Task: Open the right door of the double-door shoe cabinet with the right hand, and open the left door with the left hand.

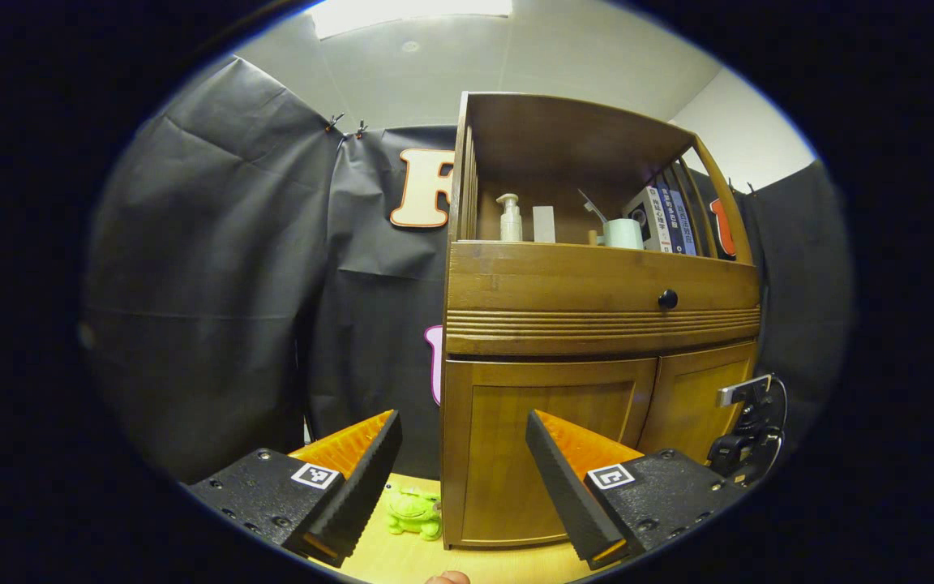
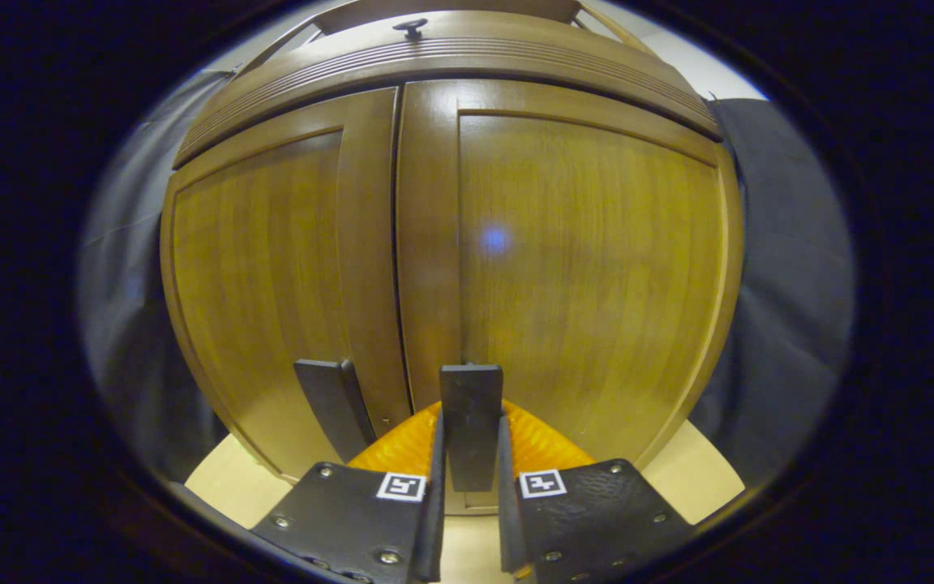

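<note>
The wooden shoe cabinet [image 1: 597, 284] stands on a pale table, both lower doors closed. In the right gripper view the right door [image 2: 589, 268] and left door [image 2: 256, 276] meet at a seam, each with a flat dark handle low down. My right gripper [image 2: 471, 426] is shut on the right door's handle [image 2: 471, 389]; the left door's handle [image 2: 336, 401] is free beside it. The right gripper [image 1: 739, 405] also appears at the right door [image 1: 690, 405] in the left gripper view. My left gripper [image 1: 464, 422] hangs open, well back from the left door [image 1: 499, 454].
A drawer with a black knob [image 1: 667, 299] sits above the doors. The open shelf on top holds a pump bottle [image 1: 510, 219], a cup [image 1: 623, 233] and books. A green toy frog [image 1: 416, 513] lies on the table [image 1: 402, 560] by the cabinet's left corner.
</note>
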Demonstrator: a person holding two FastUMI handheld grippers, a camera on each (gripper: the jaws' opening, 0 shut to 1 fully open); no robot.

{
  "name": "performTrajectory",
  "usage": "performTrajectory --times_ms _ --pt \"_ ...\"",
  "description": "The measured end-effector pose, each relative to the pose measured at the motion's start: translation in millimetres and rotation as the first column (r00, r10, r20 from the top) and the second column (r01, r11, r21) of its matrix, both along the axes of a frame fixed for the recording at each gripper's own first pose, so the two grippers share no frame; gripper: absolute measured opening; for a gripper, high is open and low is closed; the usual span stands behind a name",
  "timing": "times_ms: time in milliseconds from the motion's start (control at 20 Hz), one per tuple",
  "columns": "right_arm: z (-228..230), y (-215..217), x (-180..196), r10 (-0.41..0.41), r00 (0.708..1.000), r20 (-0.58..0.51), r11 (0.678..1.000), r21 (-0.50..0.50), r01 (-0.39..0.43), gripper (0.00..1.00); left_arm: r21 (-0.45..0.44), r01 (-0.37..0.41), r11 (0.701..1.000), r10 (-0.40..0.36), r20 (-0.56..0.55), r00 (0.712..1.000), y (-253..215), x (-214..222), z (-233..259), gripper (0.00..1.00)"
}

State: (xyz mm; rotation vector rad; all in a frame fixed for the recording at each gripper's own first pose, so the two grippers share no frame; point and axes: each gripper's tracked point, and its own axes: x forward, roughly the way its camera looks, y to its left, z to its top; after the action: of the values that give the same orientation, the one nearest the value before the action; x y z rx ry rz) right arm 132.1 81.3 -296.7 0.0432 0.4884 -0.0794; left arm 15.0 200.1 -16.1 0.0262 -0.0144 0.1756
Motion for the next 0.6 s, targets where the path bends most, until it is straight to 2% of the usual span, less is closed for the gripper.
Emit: performTrajectory --times_ms 100,350,400,450,600 --pt "4.2 -1.2 -7.3 0.009 1.0 0.008 1.0 -0.003 -0.009 0.28 0.006 0.004 1.0 -0.004 0.0 1.0 -2.0 -0.6 -0.3 0.92" --pt "15.9 -12.6 -52.5 0.013 1.0 0.012 1.0 0.002 -0.013 0.27 0.011 0.036 0.999 -0.036 -0.002 0.999 -22.4 -0.6 -2.6 0.92" --pt "18.5 -15.2 -59.3 0.012 1.0 0.01 1.0 0.008 -0.012 0.23 0.009 0.045 0.999 -0.045 -0.001 0.999 -27.7 -0.5 -2.6 0.92" --pt "21.7 -18.4 -65.8 0.01 1.0 0.006 1.0 0.013 -0.01 0.28 0.007 0.056 0.998 -0.056 -0.002 0.998 -34.5 -0.9 -3.7 0.92" --pt "26.8 -30.5 -86.7 0.003 1.0 0.0 1.0 0.023 -0.003 0.28 0.012 0.089 0.996 -0.089 -0.004 0.996 -57.4 1.4 -3.8 0.92"
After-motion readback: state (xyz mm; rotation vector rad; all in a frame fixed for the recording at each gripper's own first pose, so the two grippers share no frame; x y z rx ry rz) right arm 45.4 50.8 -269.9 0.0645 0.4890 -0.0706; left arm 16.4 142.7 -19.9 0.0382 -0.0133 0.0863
